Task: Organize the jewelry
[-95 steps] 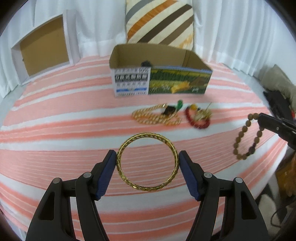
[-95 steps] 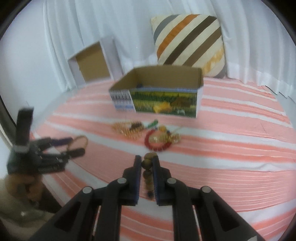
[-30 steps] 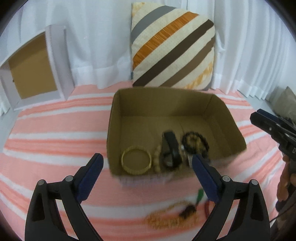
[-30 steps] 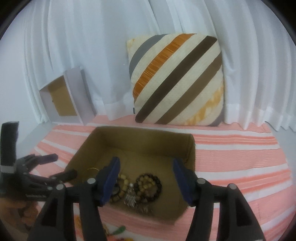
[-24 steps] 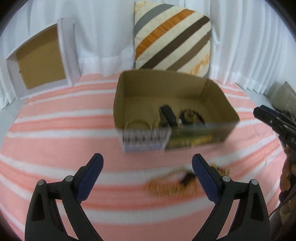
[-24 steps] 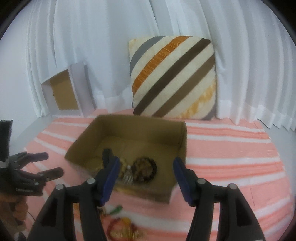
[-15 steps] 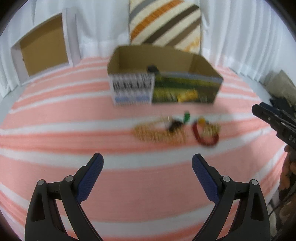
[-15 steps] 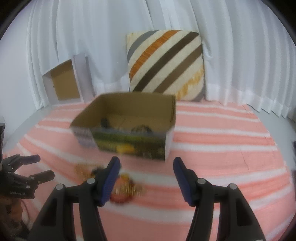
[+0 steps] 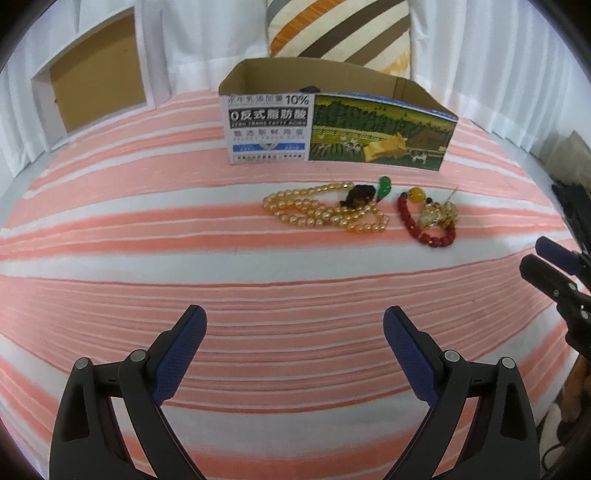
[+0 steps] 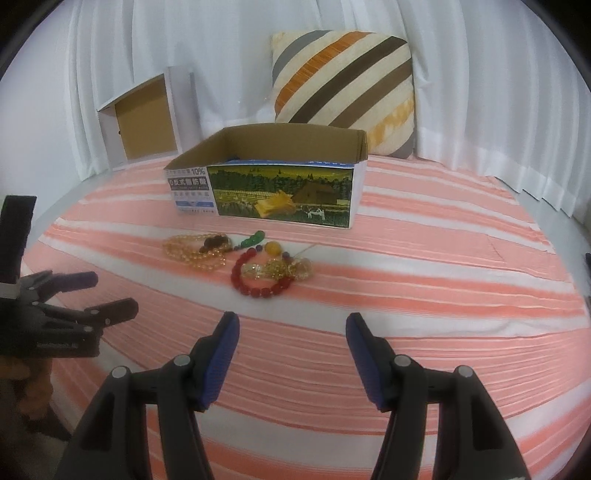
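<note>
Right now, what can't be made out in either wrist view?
- Contents of the cardboard box: its front wall hides the floor in both views; only a dark tip shows above the rim.
- Gold piece inside the red bead bracelet: tangled and too small to identify.
- Striped pillow: top cut off by the left view's edge.

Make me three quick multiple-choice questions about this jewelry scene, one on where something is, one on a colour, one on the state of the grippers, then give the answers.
1. Where does the gold bead necklace lie?
A. inside the box
B. on the striped cloth in front of the box
C. on the pillow

2. What colour is the round bead bracelet?
A. red
B. blue
C. white

3. How are the two grippers?
A. both clamped on jewelry
B. one open, one shut
C. both open and empty

Answers: B, it rests before the cardboard box; A, its beads are red; C, the left gripper and right gripper show wide gaps holding nothing.
</note>
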